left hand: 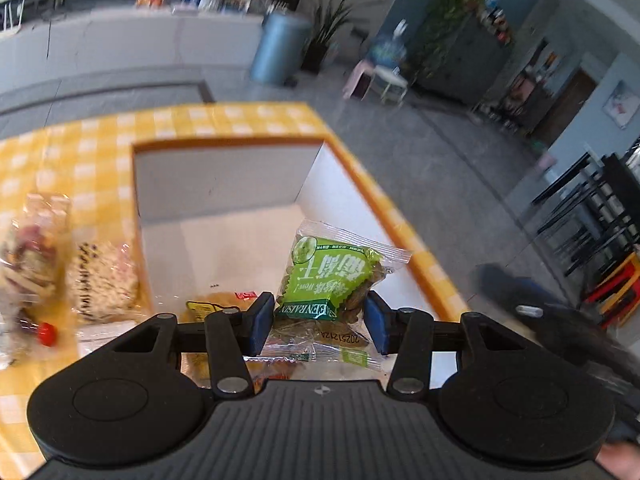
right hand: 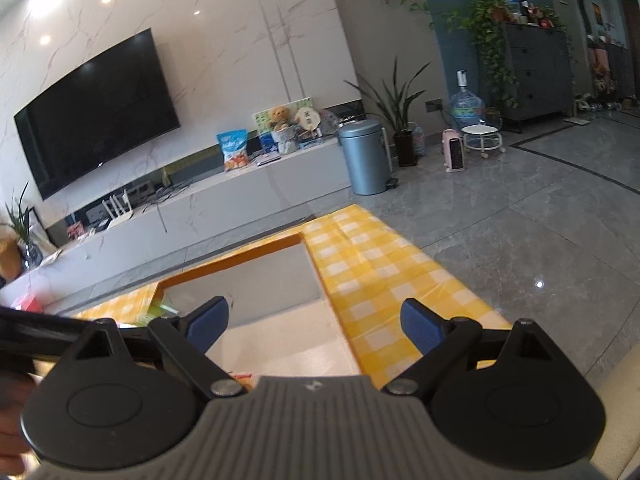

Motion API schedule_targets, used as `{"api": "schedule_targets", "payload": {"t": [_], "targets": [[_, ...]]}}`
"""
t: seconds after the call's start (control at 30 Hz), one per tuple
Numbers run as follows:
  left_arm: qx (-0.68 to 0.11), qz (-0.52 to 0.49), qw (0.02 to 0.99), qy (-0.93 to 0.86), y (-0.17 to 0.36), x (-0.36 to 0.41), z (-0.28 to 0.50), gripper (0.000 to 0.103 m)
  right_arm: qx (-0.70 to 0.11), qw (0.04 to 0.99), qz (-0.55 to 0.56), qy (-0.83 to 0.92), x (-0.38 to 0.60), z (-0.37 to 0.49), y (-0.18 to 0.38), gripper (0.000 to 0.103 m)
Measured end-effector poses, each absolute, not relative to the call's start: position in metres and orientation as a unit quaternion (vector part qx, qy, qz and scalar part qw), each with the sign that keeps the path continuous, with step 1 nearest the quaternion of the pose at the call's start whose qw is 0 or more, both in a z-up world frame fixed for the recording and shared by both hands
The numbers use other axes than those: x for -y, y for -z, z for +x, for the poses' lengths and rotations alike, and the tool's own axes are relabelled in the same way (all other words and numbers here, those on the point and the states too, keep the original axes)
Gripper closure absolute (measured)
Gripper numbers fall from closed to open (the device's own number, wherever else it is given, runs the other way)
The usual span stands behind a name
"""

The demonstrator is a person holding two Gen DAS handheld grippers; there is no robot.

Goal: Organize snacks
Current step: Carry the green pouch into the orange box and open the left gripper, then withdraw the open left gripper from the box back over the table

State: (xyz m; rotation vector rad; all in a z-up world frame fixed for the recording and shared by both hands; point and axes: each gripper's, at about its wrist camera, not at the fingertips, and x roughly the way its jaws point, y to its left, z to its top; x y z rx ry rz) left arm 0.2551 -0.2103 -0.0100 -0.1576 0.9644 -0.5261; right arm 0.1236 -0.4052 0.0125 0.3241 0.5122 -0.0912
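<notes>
In the left wrist view my left gripper (left hand: 320, 312) is shut on a green raisin packet (left hand: 332, 276), its blue pads (left hand: 260, 322) pressing the packet's lower part from both sides. The packet hangs above the inside of a white box with an orange rim (left hand: 228, 142). Under it in the box lie a clear packet with a green label (left hand: 340, 354) and a yellow packet (left hand: 202, 310). My right gripper (right hand: 316, 320) is open over the same box (right hand: 260, 246), nothing between its fingers.
The box sits on a yellow checked tablecloth (left hand: 80, 152). Left of the box lie a pale oat-bar packet (left hand: 104, 280) and a mixed snack bag (left hand: 28, 256). The table's right edge drops to a grey tiled floor (right hand: 520, 220). The left gripper's arm (right hand: 40, 336) crosses the right wrist view's left edge.
</notes>
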Motion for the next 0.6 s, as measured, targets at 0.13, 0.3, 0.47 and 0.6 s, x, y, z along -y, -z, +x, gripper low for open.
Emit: {"api": "schedule_targets", "payload": {"t": [0.13,0.3,0.47,0.6], "targets": [[-0.472,-0.048,0.847,0.237,0.028,0.237,0.270,0.048,-0.246,0.952,0.174,0.050,0.415,0.123,-0.014,0.012],[-0.470,-0.006,0.858,0.205,0.044,0.261,0.276,0.035,-0.255,0.948,0.181,0.063,0.422,0.129,-0.007,0.012],[-0.468,0.024,0.846,0.255,0.043,0.260,0.270,0.009,-0.258,0.945,0.191,0.068,0.426,0.129,-0.003,0.012],[-0.445,0.048,0.861,0.244,0.031,0.240,0.251,0.009,-0.263,0.942,0.195,0.073,0.427,0.132,-0.001,0.012]]}}
